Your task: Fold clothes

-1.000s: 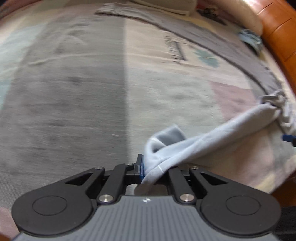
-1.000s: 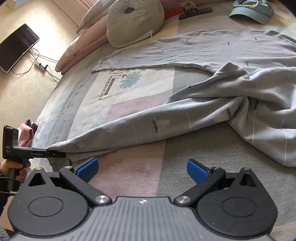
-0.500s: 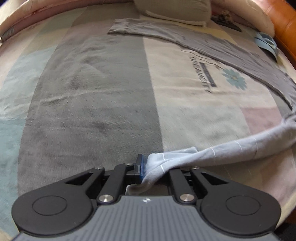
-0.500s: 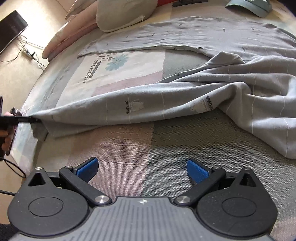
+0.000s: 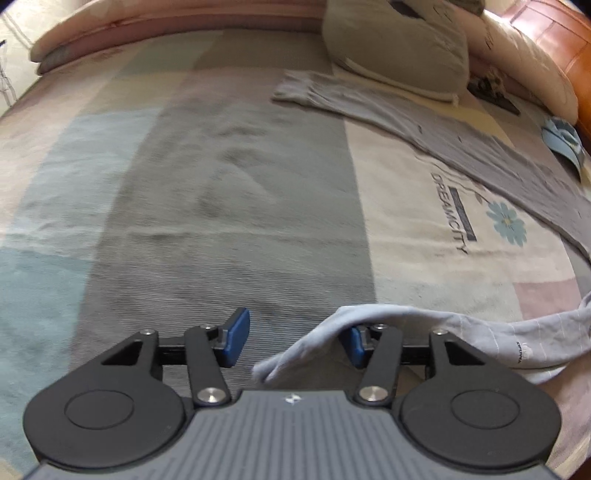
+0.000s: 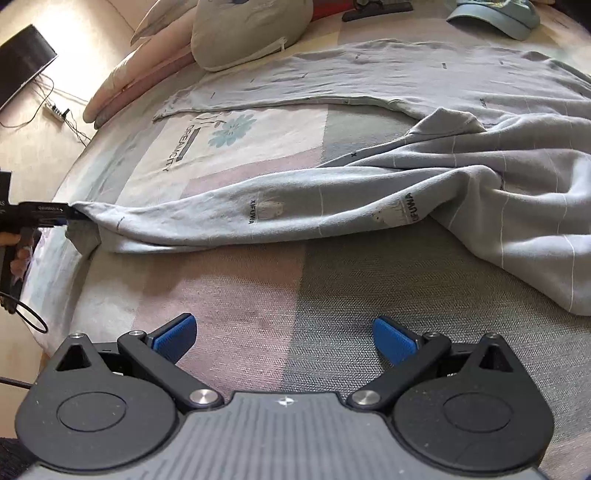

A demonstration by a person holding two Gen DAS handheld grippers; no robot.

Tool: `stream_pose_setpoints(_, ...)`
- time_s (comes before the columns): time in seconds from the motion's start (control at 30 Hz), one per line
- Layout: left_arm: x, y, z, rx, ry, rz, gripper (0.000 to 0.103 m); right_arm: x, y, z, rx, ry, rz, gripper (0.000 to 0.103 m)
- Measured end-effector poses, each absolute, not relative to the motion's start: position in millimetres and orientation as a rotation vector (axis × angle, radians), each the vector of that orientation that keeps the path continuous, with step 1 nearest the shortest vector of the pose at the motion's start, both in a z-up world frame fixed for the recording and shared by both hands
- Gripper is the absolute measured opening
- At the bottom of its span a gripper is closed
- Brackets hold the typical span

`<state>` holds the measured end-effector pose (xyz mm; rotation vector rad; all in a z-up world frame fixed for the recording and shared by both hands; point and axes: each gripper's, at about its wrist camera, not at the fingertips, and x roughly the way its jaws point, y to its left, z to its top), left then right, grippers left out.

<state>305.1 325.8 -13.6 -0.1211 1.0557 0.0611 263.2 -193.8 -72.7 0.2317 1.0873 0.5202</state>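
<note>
A light grey-blue garment (image 6: 369, 206) with thin white lines and small prints lies across the patchwork bed cover (image 6: 280, 280). One long part of it is stretched toward the bed's left edge, and another long part (image 6: 369, 77) lies flat farther back. In the left wrist view, the garment's end (image 5: 461, 332) drapes over the right finger of my left gripper (image 5: 295, 341), whose jaws stand apart. The right wrist view shows that left gripper (image 6: 55, 216) at the cloth's tip. My right gripper (image 6: 284, 336) is open over bare cover, short of the garment.
A grey pillow (image 6: 251, 29) and pink bedding lie at the head of the bed, with a blue cap (image 6: 498, 14) at the far right. A wooden headboard (image 5: 554, 33) is at the right. A black screen (image 6: 22, 62) and cables are on the floor past the left bed edge.
My left gripper was shut on the garment's end and drew it leftward; now its jaws have parted and the end lies loose over one finger. The right gripper stayed open.
</note>
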Motion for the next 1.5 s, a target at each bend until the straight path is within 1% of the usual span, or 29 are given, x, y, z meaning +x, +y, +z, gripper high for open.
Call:
stream_pose_setpoints(0.03,303,329,-13,-0.127,1.051,0.068,0.060,263,-193,-73,0.228,1.087,0.521,0.103)
stream_pose_setpoints(0.1,297,334,-10,-0.139,1.043,0.082,0.062,263,-194,-73,0.235,1.087,0.519,0.103)
stream_pose_setpoints(0.13,295,337,-9,-0.145,1.038,0.089,0.066,264,-195,-73,0.241,1.088,0.518,0.103)
stream_pose_setpoints(0.17,292,340,-8,-0.151,1.034,0.097,0.067,264,-195,-73,0.248,1.088,0.516,0.103)
stream_pose_setpoints(0.37,279,351,-1,-0.179,1.003,0.103,0.071,265,-199,-73,0.275,1.085,0.514,0.103)
stream_pose_setpoints(0.47,279,353,6,-0.147,0.986,0.086,0.073,265,-200,-73,0.279,1.084,0.524,0.103)
stream_pose_setpoints(0.67,289,359,13,-0.115,0.999,0.173,0.072,265,-198,-72,0.257,1.083,0.534,0.103)
stream_pose_setpoints(0.9,291,376,6,-0.288,1.013,0.190,0.073,263,-195,-72,0.231,1.068,0.535,0.103)
stream_pose_setpoints(1.07,275,358,-12,-0.373,1.031,0.131,0.073,264,-196,-73,0.229,1.066,0.535,0.103)
stream_pose_setpoints(1.27,247,336,-42,-0.591,1.008,0.049,0.073,263,-195,-72,0.225,1.068,0.536,0.103)
stream_pose_setpoints(1.3,242,335,-47,-0.630,0.992,0.045,0.074,263,-194,-72,0.224,1.069,0.536,0.103)
stream_pose_setpoints(1.37,235,337,-52,-0.683,0.933,0.048,0.080,263,-194,-72,0.222,1.070,0.536,0.103)
stream_pose_setpoints(1.5,232,355,-64,-0.848,0.829,0.070,0.080,263,-193,-72,0.217,1.070,0.534,0.103)
